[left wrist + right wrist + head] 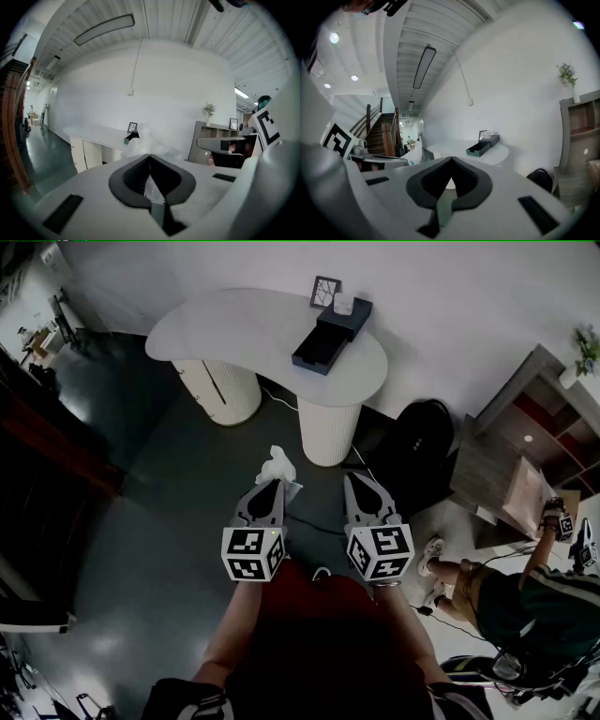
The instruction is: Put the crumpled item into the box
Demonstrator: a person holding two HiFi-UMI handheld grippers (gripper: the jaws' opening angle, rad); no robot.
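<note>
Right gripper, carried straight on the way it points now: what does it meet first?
Most likely the white table's nearer round leg: the right gripper, shut and empty, aims at it across the floor. The dark box lies above and beyond. Depth is unclear.

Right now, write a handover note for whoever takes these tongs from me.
Left tongs: shut on the crumpled item, held in the air over the floor, short of the table.
Right tongs: shut, nothing in them, level beside the left.
Box: dark, open, on the table ahead.
Done: the item is gripped and off the floor.
Left: carry it over to the table, lower it into the box, open the left tongs.
</note>
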